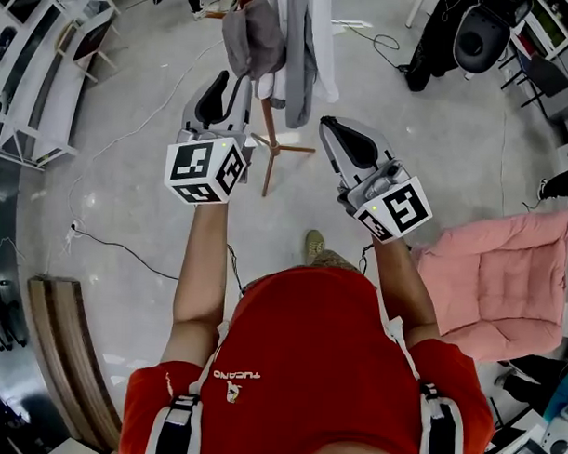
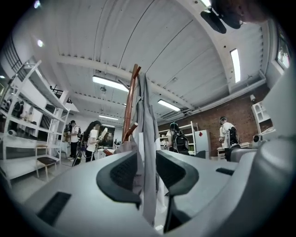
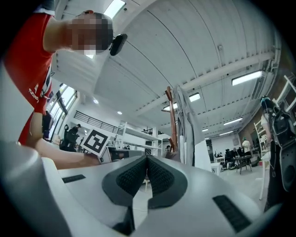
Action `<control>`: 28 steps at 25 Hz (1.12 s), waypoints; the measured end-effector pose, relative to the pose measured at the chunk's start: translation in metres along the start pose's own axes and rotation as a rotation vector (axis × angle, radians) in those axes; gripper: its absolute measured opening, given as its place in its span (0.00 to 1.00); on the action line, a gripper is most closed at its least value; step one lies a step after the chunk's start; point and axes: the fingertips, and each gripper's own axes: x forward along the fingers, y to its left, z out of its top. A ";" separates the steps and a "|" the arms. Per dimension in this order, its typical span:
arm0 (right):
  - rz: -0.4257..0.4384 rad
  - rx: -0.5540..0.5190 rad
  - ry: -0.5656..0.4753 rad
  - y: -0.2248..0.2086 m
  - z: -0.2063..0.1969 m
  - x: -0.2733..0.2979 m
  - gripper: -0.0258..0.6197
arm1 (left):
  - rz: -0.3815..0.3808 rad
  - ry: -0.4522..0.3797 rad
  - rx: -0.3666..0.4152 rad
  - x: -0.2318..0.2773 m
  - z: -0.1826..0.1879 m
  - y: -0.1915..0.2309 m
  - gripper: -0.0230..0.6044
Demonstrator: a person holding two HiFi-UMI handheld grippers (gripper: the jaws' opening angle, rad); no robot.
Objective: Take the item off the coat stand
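Red shirt (image 1: 326, 362), glossy grey concrete floor (image 1: 454, 162), wooden coat stand (image 1: 267, 165), pink cushion (image 1: 505, 285).

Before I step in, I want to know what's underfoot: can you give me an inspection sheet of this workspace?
Surface: grey floor.
Job's things: wooden stand, with a grey garment and a white garment hanging on it.
Clutter: pink cushion at right.
Grippers: left gripper open, grey garment between its fingers; right gripper shut, empty.
Cables: black cable on the floor at left.
Surroundings: white shelves at left; people in the background.
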 end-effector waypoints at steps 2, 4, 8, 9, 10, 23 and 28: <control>0.022 0.006 0.002 -0.019 -0.003 0.005 0.08 | 0.050 0.013 0.007 0.022 -0.005 0.011 0.24; 0.037 0.009 0.002 -0.037 -0.005 0.007 0.08 | 0.096 0.024 0.013 0.042 -0.010 0.020 0.27; 0.065 0.015 0.005 -0.068 -0.011 0.010 0.08 | 0.157 0.049 0.036 0.075 -0.020 0.034 0.33; 0.071 0.016 0.008 -0.074 -0.012 0.011 0.08 | 0.168 0.057 0.041 0.082 -0.022 0.037 0.34; 0.074 0.019 0.012 -0.080 -0.015 0.012 0.08 | 0.178 0.065 0.046 0.089 -0.024 0.039 0.35; 0.040 0.054 0.054 -0.109 -0.041 0.033 0.08 | 0.283 0.149 0.051 0.140 -0.048 0.083 0.11; 0.027 0.061 0.067 -0.107 -0.046 0.043 0.08 | 0.225 0.100 0.012 0.136 -0.032 0.078 0.08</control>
